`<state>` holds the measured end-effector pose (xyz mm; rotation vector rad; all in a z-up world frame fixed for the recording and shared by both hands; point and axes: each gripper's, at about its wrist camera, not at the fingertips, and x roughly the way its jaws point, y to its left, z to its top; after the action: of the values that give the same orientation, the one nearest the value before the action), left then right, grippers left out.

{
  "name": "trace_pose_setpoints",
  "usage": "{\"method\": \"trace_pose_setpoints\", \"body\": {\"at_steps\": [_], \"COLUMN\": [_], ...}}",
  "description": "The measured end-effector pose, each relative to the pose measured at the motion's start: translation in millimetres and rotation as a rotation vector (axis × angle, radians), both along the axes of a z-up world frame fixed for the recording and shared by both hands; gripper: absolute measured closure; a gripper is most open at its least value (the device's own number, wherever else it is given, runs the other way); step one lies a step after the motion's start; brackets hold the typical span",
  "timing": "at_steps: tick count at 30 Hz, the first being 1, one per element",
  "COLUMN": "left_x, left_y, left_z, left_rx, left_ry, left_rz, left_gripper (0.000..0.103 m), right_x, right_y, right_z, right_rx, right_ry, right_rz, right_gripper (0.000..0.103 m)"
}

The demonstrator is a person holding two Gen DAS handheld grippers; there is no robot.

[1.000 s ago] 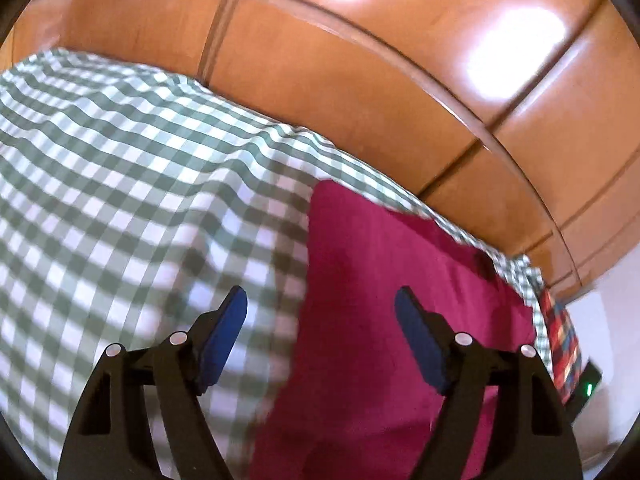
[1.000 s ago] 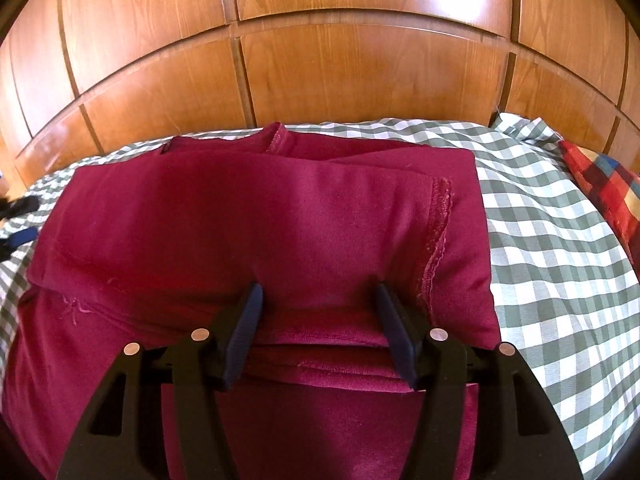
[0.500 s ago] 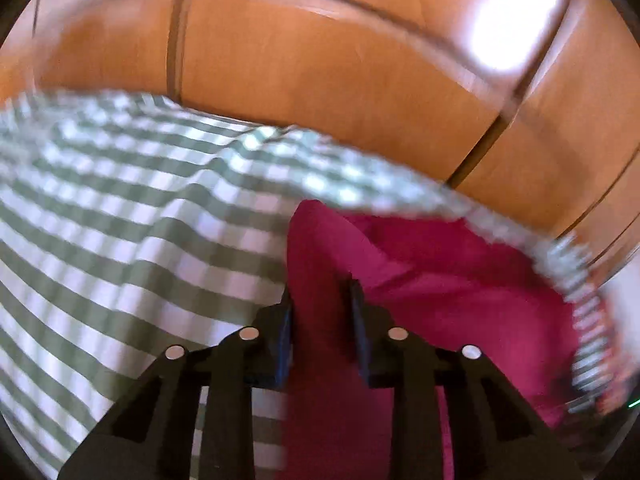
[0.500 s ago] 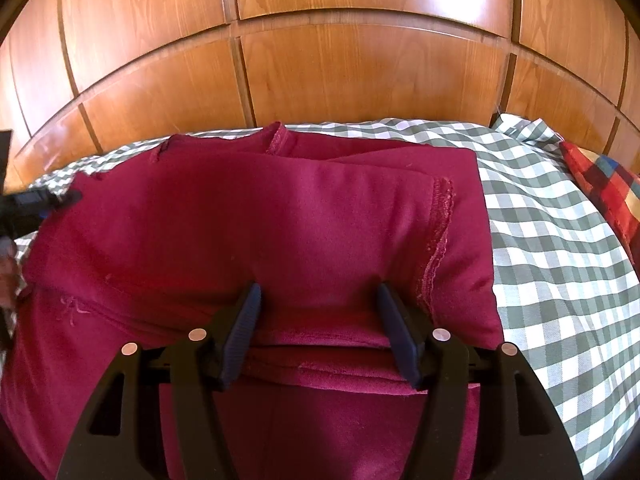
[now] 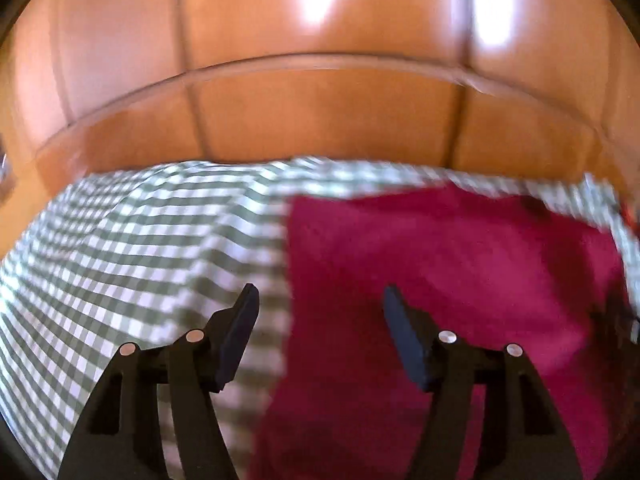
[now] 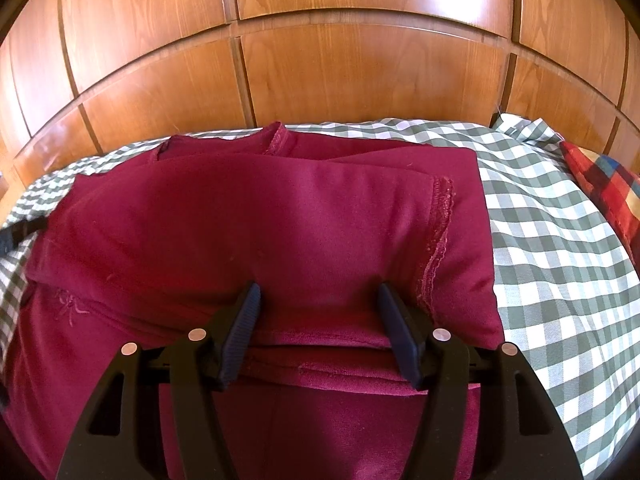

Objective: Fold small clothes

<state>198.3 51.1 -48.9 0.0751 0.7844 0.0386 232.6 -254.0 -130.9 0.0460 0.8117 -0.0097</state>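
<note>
Maroon garment (image 6: 256, 220) folded on checked sheet (image 6: 560, 240); left gripper (image 5: 320, 320) just reopened, empty.

No legible text, labels, brands, numbers or signs in either view. Left wrist view too blurred for reading.

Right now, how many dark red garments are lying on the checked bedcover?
1: a folded dark red knit garment lies in layers mid-bed on the green-and-white checked bedcover, before the right gripper. The folds could hide another.
</note>
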Motion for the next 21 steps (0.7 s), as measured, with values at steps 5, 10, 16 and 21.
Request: {"method": "trace_pose_setpoints", "body": {"at_steps": [5,10,16,21], "left_x": [14.6,-1.7,-60.6,-101.7], "left_y": [7.7,18.8,4.8,-4.0], "left_z": [-29.0,-12.2,15.1,21.9], "left_rx": [-0.038,-0.108,-0.096,-0.08], "left_ry": [0.113,0.118,0.049,0.033], "left_rz": [0.047,0.056,-0.018,-0.038], "left_gripper": [0.022,0.031,0.033,0.033], "right_x": [0.1,0.1,-0.2,-0.8], "right_y": [-0.3,-0.3,-0.1,0.0], "right_z": [0.0,0.5,0.5,0.9], "right_rx": [0.002,0.006,0.007,0.007], "right_ry": [0.0,0.0,0.001,0.001], "right_rz": [-0.001,-0.002,-0.001,-0.001], "right_gripper": [0.043,0.043,0.043,0.043]}}
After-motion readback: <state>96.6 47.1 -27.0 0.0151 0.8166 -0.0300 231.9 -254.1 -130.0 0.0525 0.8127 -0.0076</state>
